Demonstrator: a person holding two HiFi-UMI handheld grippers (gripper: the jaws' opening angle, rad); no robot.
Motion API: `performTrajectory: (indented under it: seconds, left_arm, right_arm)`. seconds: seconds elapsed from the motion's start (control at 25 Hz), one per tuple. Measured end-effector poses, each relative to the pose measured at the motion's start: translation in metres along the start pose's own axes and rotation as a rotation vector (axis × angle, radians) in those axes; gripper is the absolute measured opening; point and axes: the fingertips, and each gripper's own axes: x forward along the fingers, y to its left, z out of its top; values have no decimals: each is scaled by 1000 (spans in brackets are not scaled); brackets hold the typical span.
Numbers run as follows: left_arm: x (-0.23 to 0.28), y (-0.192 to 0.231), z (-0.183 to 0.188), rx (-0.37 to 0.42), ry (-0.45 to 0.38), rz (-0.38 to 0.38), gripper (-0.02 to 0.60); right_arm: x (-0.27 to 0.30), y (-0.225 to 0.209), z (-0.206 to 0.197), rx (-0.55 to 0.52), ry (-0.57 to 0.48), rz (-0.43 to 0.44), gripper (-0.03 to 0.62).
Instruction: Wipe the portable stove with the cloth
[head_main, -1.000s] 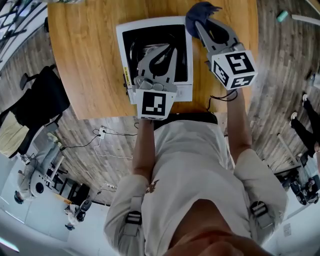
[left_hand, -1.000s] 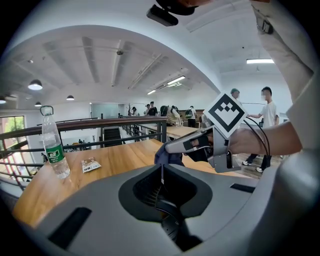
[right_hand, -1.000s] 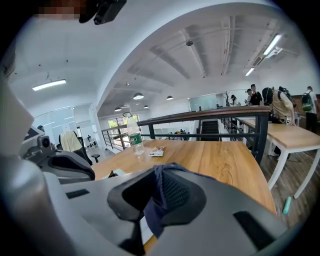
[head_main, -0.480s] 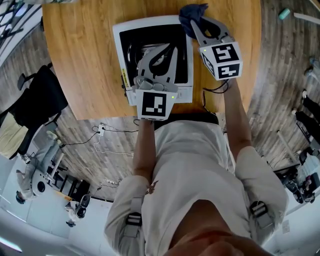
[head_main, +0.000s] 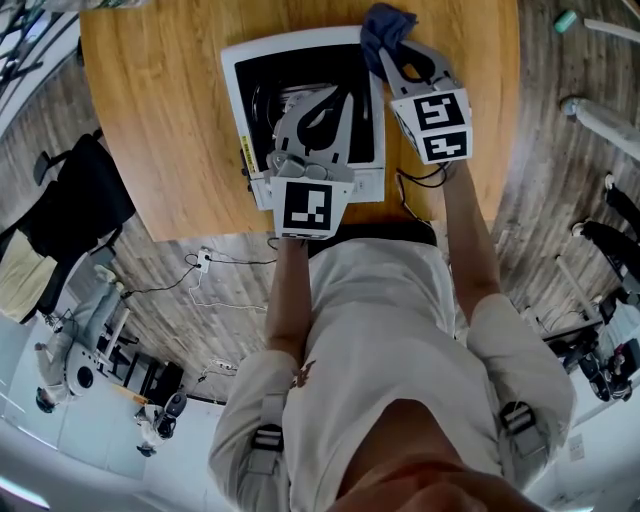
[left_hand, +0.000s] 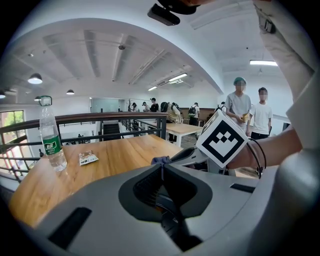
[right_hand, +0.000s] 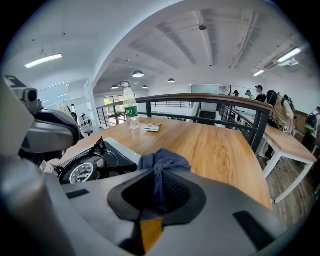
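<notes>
The portable stove has a white frame and a black top and lies on the wooden table. My left gripper hovers over its burner, jaws shut with nothing between them. My right gripper is at the stove's far right corner, shut on a dark blue cloth. In the right gripper view the cloth bunches between the jaws, with the stove's burner just to the left. The cloth's tip also shows in the left gripper view.
A water bottle and a small snack packet lie at the table's far end, by a metal railing. People stand beyond another table. The table's near edge runs just in front of the stove.
My right gripper has come down and moved left with the cloth, closer to the stove's far right corner. The left gripper has stayed over the burner.
</notes>
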Motion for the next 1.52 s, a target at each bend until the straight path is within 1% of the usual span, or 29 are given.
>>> performTrajectory:
  seconds: [0.24, 0.8, 1.52]
  left_arm:
    - [-6, -4, -6, 4, 0, -2, 31]
    - [-28, -14, -14, 18, -3, -19, 31]
    - [-61, -34, -23, 52, -13, -69, 31]
  right_arm:
    - [-10, 9, -16, 4, 20, -4, 54]
    - [-33, 31, -38, -4, 47, -32, 54]
    - [-71, 63, -77, 19, 75, -69, 54]
